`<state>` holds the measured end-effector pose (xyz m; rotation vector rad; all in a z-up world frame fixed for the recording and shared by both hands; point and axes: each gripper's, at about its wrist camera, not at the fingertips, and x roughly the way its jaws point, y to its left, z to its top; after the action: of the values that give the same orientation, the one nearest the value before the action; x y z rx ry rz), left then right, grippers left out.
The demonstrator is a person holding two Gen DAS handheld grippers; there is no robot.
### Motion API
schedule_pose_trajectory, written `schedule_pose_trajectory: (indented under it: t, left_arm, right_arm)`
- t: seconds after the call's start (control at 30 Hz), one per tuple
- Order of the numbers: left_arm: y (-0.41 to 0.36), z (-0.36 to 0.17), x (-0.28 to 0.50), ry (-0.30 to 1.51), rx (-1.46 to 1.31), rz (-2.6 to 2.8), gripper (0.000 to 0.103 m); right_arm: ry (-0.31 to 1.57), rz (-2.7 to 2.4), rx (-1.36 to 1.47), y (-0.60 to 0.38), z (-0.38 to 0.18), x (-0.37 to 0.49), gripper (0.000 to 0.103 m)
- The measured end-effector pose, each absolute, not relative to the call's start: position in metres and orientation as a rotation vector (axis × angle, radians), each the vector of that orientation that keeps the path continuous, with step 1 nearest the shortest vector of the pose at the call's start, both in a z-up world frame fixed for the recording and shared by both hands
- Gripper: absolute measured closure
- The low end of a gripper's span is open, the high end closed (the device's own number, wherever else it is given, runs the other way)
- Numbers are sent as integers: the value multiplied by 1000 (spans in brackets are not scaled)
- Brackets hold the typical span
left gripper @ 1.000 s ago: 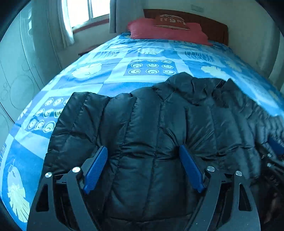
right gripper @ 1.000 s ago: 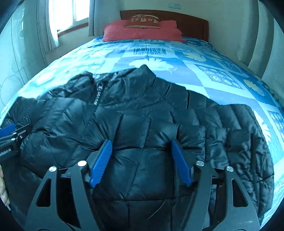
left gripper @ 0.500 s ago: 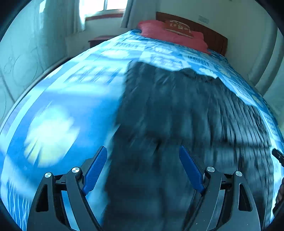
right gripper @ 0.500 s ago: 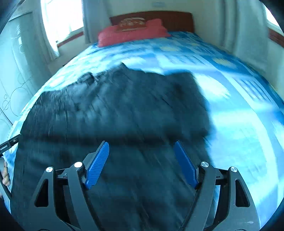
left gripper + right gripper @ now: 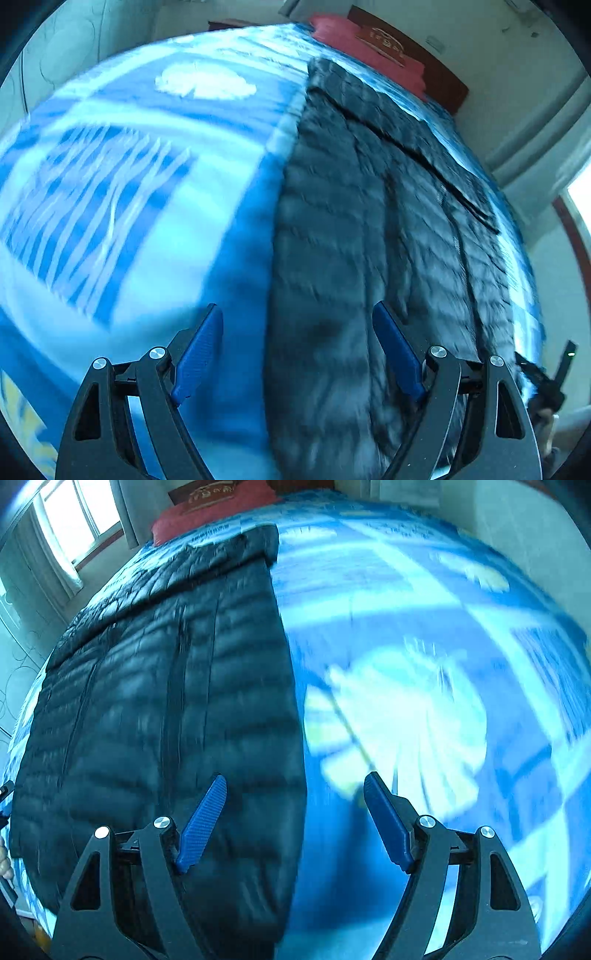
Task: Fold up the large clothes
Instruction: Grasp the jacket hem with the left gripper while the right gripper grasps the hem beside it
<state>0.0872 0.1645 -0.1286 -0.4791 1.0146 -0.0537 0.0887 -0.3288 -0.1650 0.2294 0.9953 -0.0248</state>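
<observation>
The black puffer jacket (image 5: 369, 229) lay flat on the bed's blue patterned bedspread (image 5: 147, 184), filling the right half of the left wrist view and the left half of the right wrist view (image 5: 166, 701), its collar end toward the red pillow (image 5: 214, 509) at the top of the frame. A second earlier each camera had looked squarely down on the jacket's middle; now each looked along one of its long side edges, with bare bedspread (image 5: 424, 701) beyond — the two hands had swung apart to opposite sides of the garment, and the blur suggested they were travelling fast.

The left hand-held gripper (image 5: 297, 354) stood spread wide and empty, its blue pads straddling the jacket's left edge without visibly touching it. The right hand-held gripper (image 5: 295, 823) was likewise spread and empty above the opposite edge; its jaws had just been opening a little further, with nothing pinched between them.

For the fold, this probably meant a stage was finished and released, and the hands were being placed at the outer edges — likely to catch each side and bring it inward. No edge was yet gripped.
</observation>
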Motion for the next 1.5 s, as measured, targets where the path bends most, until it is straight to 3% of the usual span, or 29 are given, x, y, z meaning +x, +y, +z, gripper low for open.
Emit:
schedule_pose_trajectory:
  t: [0.17,0.23,0.27,0.43,0.57,0.63,0.7,0.87,1.5]
  left_arm:
    - [157,-134,66,1005,-536,-109,22]
    - [156,-135,61,993,-539,-123,23]
    - [154,-137,61,994,-529,-111,30]
    - [153,-138,52,1001,-534,-128,56]
    - [146,-138,48,999,-500,-136,56]
    - [144,-137,46,997,-490,-137,59]
    - [142,-137,45,1001,-486,-154,73]
    - [140,-130,43,988,-505,-176,88]
    - [150,-63,-32,894,-620,-322,91]
  right_arm:
    - [993,76,254,-311,-165,70,28]
    - [982,79,193,-301,-164,64,38]
    - [979,94,204,-298,-164,62,49]
    - [960,112,212,-290,-161,58,70]
    - [950,144,248,-290,-160,57,83]
    - [944,151,269,-293,-161,56,84]
    - [939,168,291,-295,-159,54,88]
    - [919,203,349,-303,-151,49,91]
    - [841,319,548,-346,-95,-31,92]
